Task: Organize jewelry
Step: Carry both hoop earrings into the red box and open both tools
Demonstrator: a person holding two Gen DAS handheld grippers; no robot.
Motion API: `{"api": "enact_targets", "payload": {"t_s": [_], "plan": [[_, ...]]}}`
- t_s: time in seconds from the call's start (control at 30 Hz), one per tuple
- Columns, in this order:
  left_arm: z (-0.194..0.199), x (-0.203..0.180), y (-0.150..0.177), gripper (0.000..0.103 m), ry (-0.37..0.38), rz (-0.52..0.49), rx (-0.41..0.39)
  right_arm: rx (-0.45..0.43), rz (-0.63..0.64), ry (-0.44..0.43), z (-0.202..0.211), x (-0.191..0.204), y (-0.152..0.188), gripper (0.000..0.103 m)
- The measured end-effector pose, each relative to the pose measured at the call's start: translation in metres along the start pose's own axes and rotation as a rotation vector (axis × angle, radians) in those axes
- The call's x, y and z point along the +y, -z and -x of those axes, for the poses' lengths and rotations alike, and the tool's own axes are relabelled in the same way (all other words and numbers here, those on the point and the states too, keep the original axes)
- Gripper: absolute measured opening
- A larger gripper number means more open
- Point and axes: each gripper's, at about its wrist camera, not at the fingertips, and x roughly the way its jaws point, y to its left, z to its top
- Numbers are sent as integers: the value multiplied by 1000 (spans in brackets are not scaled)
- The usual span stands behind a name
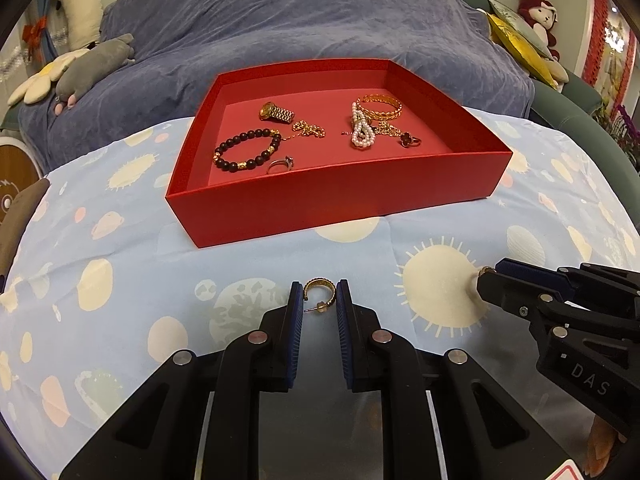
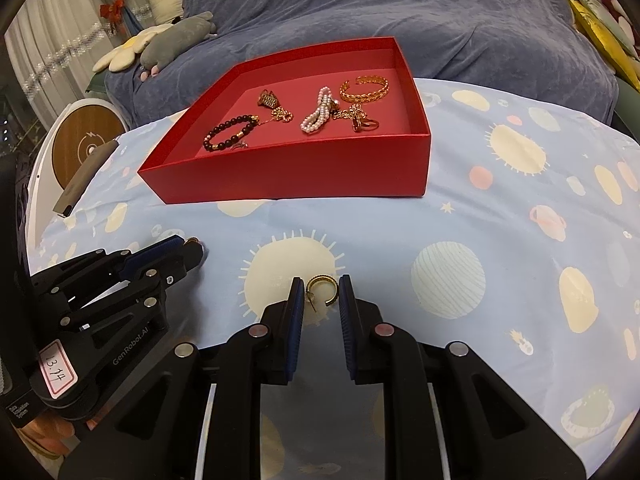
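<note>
— Two grabs! The left gripper (image 1: 319, 292) fingers pinch a gold hoop earring (image 1: 319, 282). The right gripper (image 2: 321, 285) fingers pinch the twin earring (image 2: 322, 279).
— Next?
— Carry both from the spotty cloth (image 1: 120, 240) on the desk over the red box (image 1: 320, 204) wall. They are thin, hard, shiny.

Jewelry tray (image 1: 332, 196) on the tablecloth (image 1: 120, 240), sofa (image 1: 320, 20) behind it

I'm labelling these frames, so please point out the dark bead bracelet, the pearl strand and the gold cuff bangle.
dark bead bracelet (image 1: 224, 148), left wrist view, on the beads of its left arc.
pearl strand (image 1: 362, 136), left wrist view, on its looped lower end.
gold cuff bangle (image 2: 365, 96), right wrist view, on its front band.
</note>
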Motion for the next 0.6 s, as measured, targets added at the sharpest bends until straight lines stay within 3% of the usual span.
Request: {"api": "enact_targets", "payload": {"t_s": [0.6], "plan": [[33, 10, -17, 14, 23, 47, -62, -57, -20, -33, 25, 1, -14, 17]]}}
